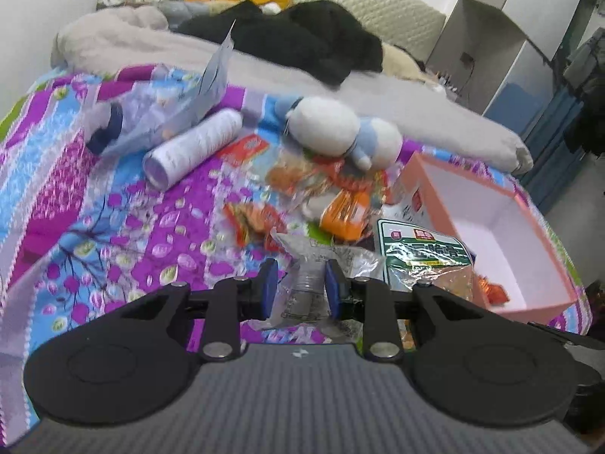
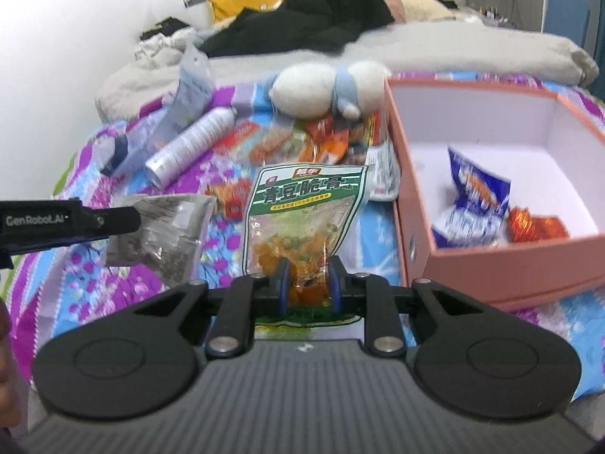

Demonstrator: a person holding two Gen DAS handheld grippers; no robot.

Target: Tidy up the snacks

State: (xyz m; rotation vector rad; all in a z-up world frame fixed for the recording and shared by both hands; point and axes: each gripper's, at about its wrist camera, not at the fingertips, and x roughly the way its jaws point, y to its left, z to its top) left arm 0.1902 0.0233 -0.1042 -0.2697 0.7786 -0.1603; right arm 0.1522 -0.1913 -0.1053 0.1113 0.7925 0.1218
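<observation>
Two grippers each pinch a snack packet above a bed covered in a quilted spread [image 1: 113, 227] printed with purple, blue and white blossoms. The left gripper [image 1: 300, 289] has its blue pads drawn in narrow on a crinkled, clear silvery packet [image 1: 314, 265], which is thin and glossy with fine dark print; in the right wrist view the same packet [image 2: 166, 234] hangs flat from the black fingers, clear of the spread. The right gripper [image 2: 309, 285] is clamped on the lower end of a green-and-white pouch [image 2: 306, 219] with a see-through window showing lumpy orange pieces; the pouch stands upright between the pads, just left of the box. That pink cardboard box [image 2: 491, 268], rectangular with a smooth white lining, sits open at the right edge of the bed and holds a crumpled blue-and-white bag [image 2: 472, 200] and a shiny orange wrapper [image 2: 537, 227] in its near corner. Farther back, a loose heap of small orange and red foil packets [image 2: 321, 140] lies scattered beside the box, below a soft, rounded white plush toy [image 2: 321, 87] with pale blue trim. To the left rest a smooth white cylindrical can [image 2: 189, 143] on its side and a clear plastic bag [image 1: 170, 106]. A puffy beige duvet [image 1: 264, 72] and dark fuzzy clothing [image 1: 302, 38] fill the far end.
</observation>
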